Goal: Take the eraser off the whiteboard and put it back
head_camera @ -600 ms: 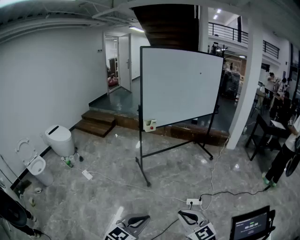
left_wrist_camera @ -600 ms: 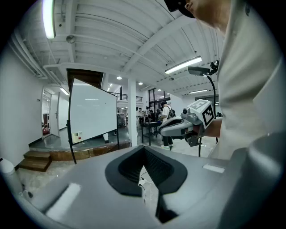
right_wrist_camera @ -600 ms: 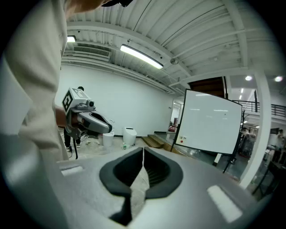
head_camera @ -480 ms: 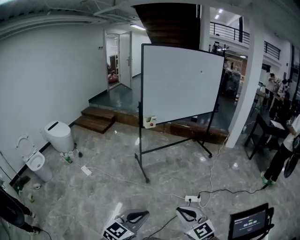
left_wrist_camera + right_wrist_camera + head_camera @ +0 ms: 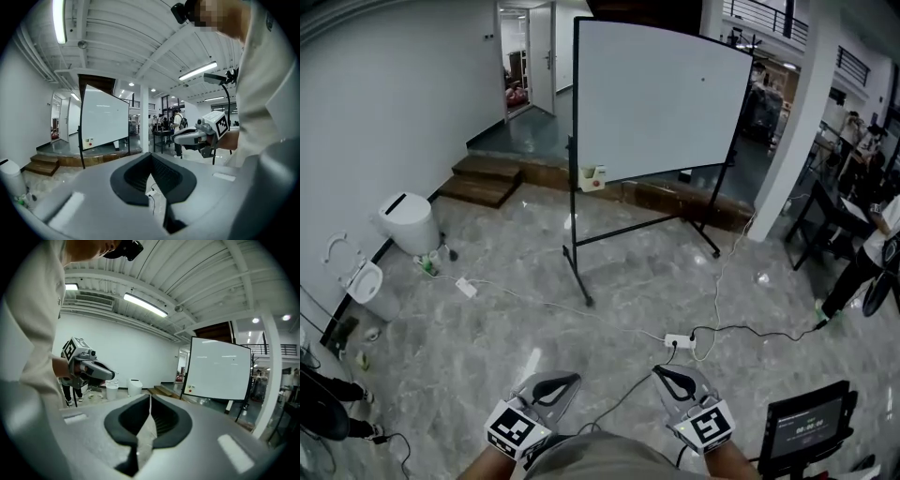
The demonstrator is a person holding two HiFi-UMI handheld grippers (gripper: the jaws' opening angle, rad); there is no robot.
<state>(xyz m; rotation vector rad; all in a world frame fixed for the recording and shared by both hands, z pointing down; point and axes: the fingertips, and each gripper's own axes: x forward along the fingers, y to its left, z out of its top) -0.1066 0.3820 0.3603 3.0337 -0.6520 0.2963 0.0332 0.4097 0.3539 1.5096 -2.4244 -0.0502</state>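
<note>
The whiteboard [image 5: 661,98] stands on a black wheeled frame across the room, tilted a little. A small white eraser [image 5: 593,177] with a red spot hangs at its lower left corner; it also shows as the eraser [image 5: 88,142] in the left gripper view and the eraser [image 5: 190,389] in the right gripper view. My left gripper [image 5: 560,379] and right gripper [image 5: 666,373] are low at the picture's bottom edge, far from the board. Both are shut with nothing between the tips, which meet in the left gripper [image 5: 151,154] and right gripper [image 5: 150,397] views.
A power strip [image 5: 680,340] and cables lie on the marble floor between me and the board. Two white toilets [image 5: 411,223] stand by the left wall, wooden steps [image 5: 483,180] behind. A screen on a stand [image 5: 811,425] is at my right, a person [image 5: 862,262] further right.
The head view has tipped downward: the whiteboard sits higher in the picture and both grippers and my hands show more fully. Both grippers stay shut and empty.
</note>
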